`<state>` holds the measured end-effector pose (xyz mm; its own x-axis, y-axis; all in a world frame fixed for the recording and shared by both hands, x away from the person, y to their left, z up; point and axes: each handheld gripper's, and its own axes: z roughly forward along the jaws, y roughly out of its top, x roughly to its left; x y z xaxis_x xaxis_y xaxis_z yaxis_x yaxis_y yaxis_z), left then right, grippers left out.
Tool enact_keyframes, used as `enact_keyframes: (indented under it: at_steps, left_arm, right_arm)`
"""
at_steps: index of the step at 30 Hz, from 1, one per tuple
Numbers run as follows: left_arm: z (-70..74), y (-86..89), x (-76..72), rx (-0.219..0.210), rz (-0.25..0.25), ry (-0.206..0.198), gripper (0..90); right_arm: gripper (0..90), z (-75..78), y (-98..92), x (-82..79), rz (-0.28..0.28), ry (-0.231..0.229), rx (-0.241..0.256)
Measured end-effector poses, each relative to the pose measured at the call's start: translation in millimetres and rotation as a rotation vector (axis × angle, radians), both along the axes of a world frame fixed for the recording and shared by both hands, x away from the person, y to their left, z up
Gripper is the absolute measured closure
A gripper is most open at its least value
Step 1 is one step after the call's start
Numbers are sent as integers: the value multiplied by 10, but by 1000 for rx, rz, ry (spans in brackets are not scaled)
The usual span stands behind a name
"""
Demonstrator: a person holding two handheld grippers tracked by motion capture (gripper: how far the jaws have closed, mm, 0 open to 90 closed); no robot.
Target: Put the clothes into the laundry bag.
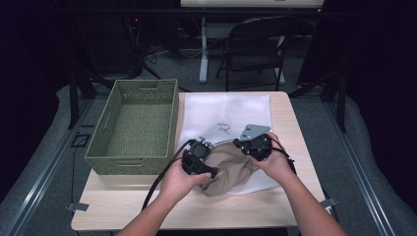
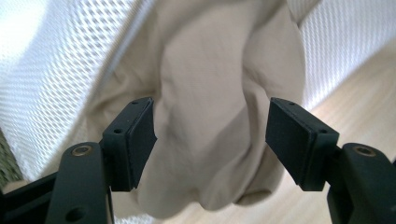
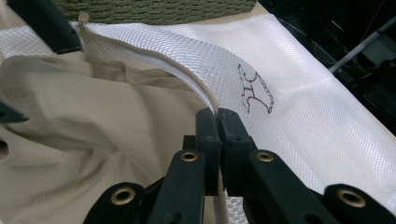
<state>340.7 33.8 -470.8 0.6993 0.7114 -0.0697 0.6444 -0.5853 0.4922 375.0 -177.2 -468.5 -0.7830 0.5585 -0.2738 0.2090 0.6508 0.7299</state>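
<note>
A beige cloth point(image 1: 231, 169) bulges out of the open mouth of a white mesh bag point(image 1: 226, 110) lying flat on the wooden table. My left gripper point(image 1: 212, 173) is at the cloth's near left side. In the left gripper view it point(image 2: 212, 140) stands open, its pads on either side of a fold of the cloth point(image 2: 210, 93). My right gripper point(image 1: 239, 143) is at the bag's mouth. In the right gripper view it point(image 3: 217, 116) is shut on the bag's zipper rim, holding it up over the cloth point(image 3: 93, 121). A small embroidered mark point(image 3: 254, 93) shows on the mesh.
A green woven basket point(image 1: 130, 164) stands on the table's left side, touching the bag's left edge, with nothing visible inside. Bare wood point(image 1: 196, 209) runs along the near edge. A folding chair point(image 1: 255, 44) stands beyond the table.
</note>
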Motion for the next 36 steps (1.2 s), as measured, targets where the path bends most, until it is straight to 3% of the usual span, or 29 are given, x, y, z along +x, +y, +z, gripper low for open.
enact_keyframes:
  at_steps: [7,19,29,36]
  left_arm:
    - [-55,-2,-74,-1,-19,18,312]
    - [-246,-48,-70,67,-21,27,306]
    - [-355,-67,10,107,10,44,303]
    - [-397,-76,59,132,24,67,406]
  right_arm:
    - [876,8,-6,1,-4,12,13]
    - [876,-24,-9,-10,-6,16,12]
    - [875,-29,-12,-11,-8,22,15]
    - [876,-33,-10,-13,-12,23,23]
